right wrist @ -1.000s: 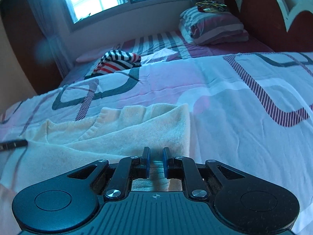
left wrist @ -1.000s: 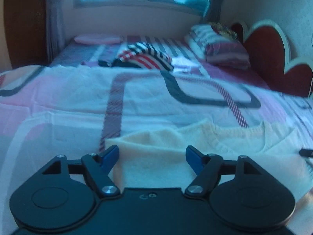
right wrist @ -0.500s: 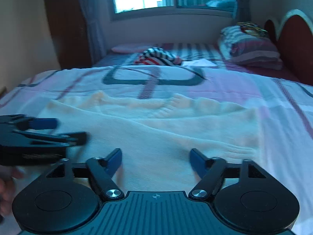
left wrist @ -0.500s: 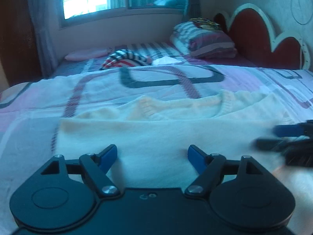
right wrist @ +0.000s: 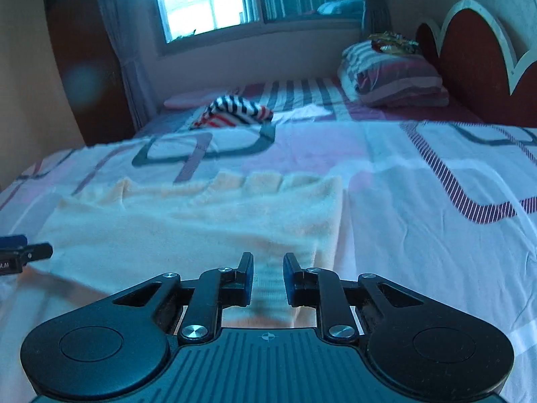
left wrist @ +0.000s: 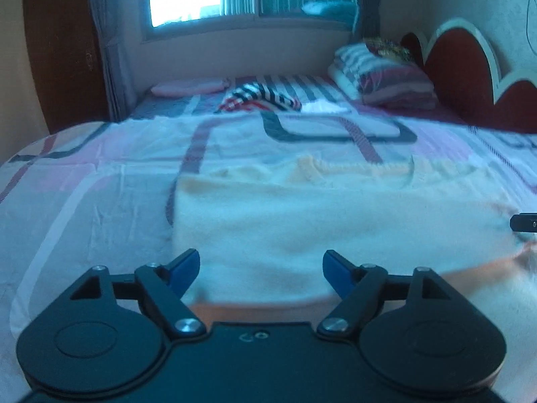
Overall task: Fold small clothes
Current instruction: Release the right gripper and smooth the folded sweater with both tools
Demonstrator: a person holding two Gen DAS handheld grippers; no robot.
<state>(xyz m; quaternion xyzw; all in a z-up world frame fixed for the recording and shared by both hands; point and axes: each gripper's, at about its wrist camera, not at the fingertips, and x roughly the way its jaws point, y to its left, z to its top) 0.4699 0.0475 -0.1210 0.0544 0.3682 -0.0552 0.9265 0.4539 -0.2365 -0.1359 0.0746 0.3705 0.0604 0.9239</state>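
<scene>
Left wrist view: the left gripper point(left wrist: 261, 270) hovers with its blue-padded jaws spread wide over the near hem of a cream knitted garment point(left wrist: 329, 221), nothing caught between them. The garment lies flat on a patterned bedspread point(left wrist: 87, 201), its ribbed collar on the far side. The tip of the right gripper point(left wrist: 523, 223) enters at the right edge of this view, at the garment's right side.

Right wrist view: the right gripper point(right wrist: 267, 280) sits low over the near right corner of the cream knitted garment point(right wrist: 188, 235); its jaws are closing, a narrow gap remains, and a strip of the ribbed hem shows between the pads, though whether the pads press on it cannot be told. The left gripper point(right wrist: 25, 255) appears at the left edge, beside the garment's left side.

Background: a striped garment point(right wrist: 235, 114) lies bunched farther up the bed, well apart from the cream one; a striped pillow point(right wrist: 392, 77) rests against the scalloped red headboard point(right wrist: 476, 43); a window point(right wrist: 214, 0) is behind the bed
</scene>
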